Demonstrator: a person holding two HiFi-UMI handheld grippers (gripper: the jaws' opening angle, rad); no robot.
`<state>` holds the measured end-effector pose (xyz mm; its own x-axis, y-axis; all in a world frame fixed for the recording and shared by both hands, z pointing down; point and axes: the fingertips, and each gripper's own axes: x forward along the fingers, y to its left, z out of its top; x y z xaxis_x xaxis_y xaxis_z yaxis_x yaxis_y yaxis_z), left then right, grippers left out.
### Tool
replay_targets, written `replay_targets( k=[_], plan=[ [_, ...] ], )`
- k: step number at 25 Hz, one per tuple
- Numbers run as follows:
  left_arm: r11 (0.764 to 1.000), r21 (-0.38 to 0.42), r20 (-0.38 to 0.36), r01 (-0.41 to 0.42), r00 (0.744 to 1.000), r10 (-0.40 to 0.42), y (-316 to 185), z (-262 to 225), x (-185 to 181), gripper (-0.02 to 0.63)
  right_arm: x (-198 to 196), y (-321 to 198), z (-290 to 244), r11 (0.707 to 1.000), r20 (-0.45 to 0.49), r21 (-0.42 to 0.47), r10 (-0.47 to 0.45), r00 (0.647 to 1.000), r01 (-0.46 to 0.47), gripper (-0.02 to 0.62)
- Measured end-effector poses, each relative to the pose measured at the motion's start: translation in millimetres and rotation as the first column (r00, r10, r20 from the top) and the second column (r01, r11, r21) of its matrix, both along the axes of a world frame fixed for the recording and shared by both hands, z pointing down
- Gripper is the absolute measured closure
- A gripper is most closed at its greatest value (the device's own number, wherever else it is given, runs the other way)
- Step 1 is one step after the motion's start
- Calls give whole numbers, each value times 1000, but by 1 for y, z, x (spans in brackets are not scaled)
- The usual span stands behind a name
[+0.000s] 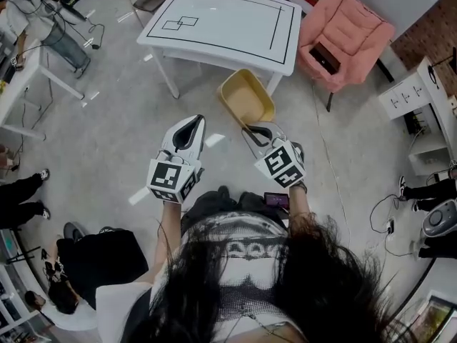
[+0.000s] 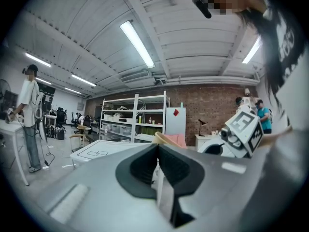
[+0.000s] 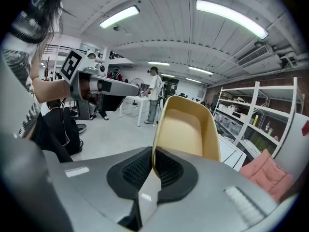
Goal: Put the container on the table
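A tan plastic container (image 1: 246,98) hangs in the air in front of me, its rim pinched by my right gripper (image 1: 258,131), which is shut on it. In the right gripper view the container (image 3: 186,127) stands up from between the jaws, its hollow side facing the camera. My left gripper (image 1: 187,128) is beside it, to the left, shut with nothing in it; its black pads (image 2: 166,166) meet. The white table (image 1: 228,23) with black outline markings stands just beyond the container, also seen low in the left gripper view (image 2: 99,151).
A pink armchair (image 1: 346,34) stands right of the table. White desks sit at far left (image 1: 21,77) and a white cabinet (image 1: 421,95) at right. People stand and sit around the grey floor. Shelving (image 2: 135,117) lines the brick back wall.
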<state>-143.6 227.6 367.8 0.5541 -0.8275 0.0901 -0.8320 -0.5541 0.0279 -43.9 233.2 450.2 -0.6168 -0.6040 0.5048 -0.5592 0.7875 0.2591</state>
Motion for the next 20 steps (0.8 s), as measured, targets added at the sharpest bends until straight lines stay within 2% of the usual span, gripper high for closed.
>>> replay_targets(
  k=[11, 20],
  plan=[
    [999, -40, -26, -23, 999, 22, -17, 18, -22, 606, -26, -14, 13, 1000, -19, -28, 12, 1000, -13, 572],
    [998, -59, -23, -20, 1000, 18, -66, 32, -17, 606, -22, -68, 26, 999, -21, -39, -3, 1000, 2, 572]
  ],
)
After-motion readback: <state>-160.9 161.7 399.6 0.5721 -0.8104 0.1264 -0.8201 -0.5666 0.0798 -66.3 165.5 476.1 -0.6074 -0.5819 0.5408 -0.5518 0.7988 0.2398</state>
